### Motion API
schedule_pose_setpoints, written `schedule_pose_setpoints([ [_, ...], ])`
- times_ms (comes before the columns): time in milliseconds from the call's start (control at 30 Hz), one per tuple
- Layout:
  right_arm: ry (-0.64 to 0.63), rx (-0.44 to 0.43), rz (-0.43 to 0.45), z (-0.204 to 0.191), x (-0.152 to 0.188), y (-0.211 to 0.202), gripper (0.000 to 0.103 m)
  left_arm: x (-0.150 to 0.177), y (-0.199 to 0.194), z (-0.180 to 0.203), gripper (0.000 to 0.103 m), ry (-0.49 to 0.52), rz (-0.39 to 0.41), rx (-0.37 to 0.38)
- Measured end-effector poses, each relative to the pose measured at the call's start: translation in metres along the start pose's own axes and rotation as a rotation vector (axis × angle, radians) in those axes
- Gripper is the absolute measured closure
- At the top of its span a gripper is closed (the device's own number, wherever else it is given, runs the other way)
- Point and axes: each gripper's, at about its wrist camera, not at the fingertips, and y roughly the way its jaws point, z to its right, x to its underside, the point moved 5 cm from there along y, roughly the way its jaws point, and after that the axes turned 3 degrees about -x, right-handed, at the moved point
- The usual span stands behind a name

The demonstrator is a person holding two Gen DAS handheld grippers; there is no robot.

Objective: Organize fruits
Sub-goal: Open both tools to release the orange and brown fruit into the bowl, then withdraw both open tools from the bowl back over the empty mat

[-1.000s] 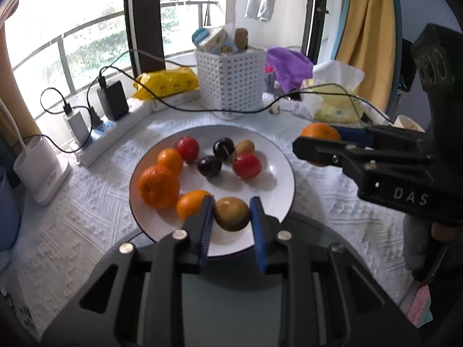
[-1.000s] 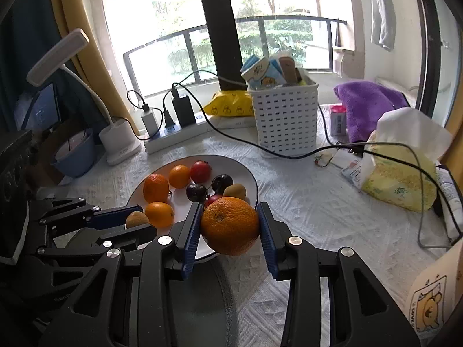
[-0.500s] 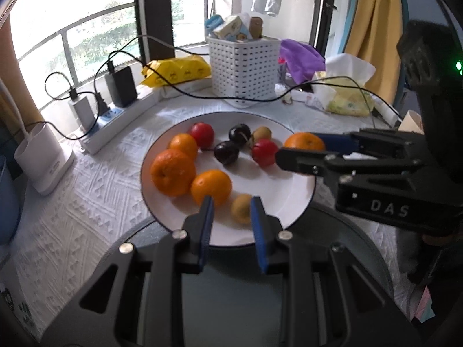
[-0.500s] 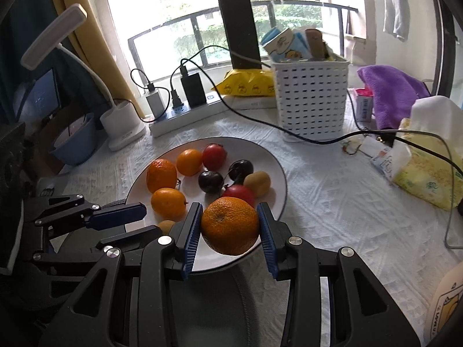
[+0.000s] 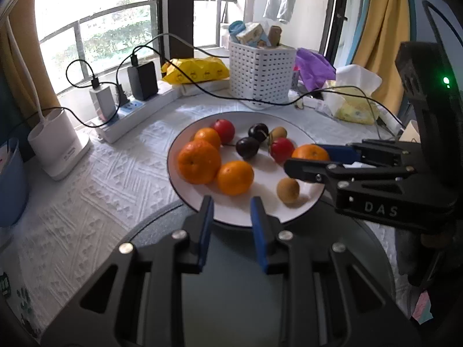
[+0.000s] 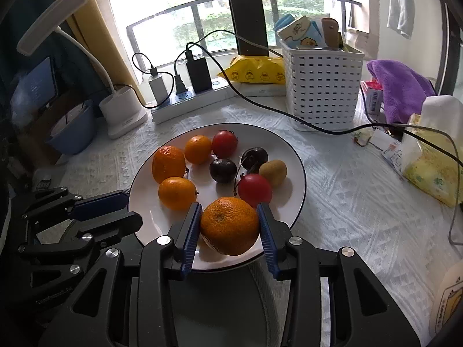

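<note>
A white plate (image 5: 289, 214) (image 6: 295, 159) holds oranges, red fruits, dark plums and kiwis. My right gripper (image 6: 229, 225) is shut on an orange (image 6: 230, 225) (image 5: 309, 153) and holds it over the plate's near rim. My left gripper (image 5: 231, 211) is open and empty at the plate's near edge. A kiwi (image 5: 288, 190) lies loose on the plate to its right, apart from its fingers. The right gripper (image 5: 311, 159) reaches in from the right in the left wrist view. The left gripper shows at the left of the right wrist view (image 6: 107, 211).
A white basket (image 6: 321, 86) stands behind the plate. A black cable (image 6: 275, 110) trails across the cloth. A power strip (image 5: 133, 112) with chargers, a white lamp base (image 5: 58, 147), a blue bowl (image 6: 72, 133) and yellow tissue pack (image 6: 428, 170) surround the plate.
My left gripper let go of the kiwi and drew back; the kiwi now lies on the plate. My right gripper carried the orange in over the plate.
</note>
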Motion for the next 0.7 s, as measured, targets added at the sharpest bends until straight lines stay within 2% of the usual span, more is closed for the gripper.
schedule_pose_setpoints([
  [100, 0.013, 0.015, 0.002, 0.001, 0.001, -0.003, 0.057, 0.002, -0.006, 0.000, 0.075, -0.001, 0.007, 0.004],
  [200, 0.020, 0.012, -0.003, 0.001, 0.001, -0.005, 0.048, 0.004, -0.011, 0.000, 0.075, -0.001, 0.015, 0.002],
  [700, -0.016, 0.018, 0.028, -0.023, 0.005, -0.031, 0.048, 0.011, -0.040, -0.002, 0.075, -0.009, 0.064, 0.009],
])
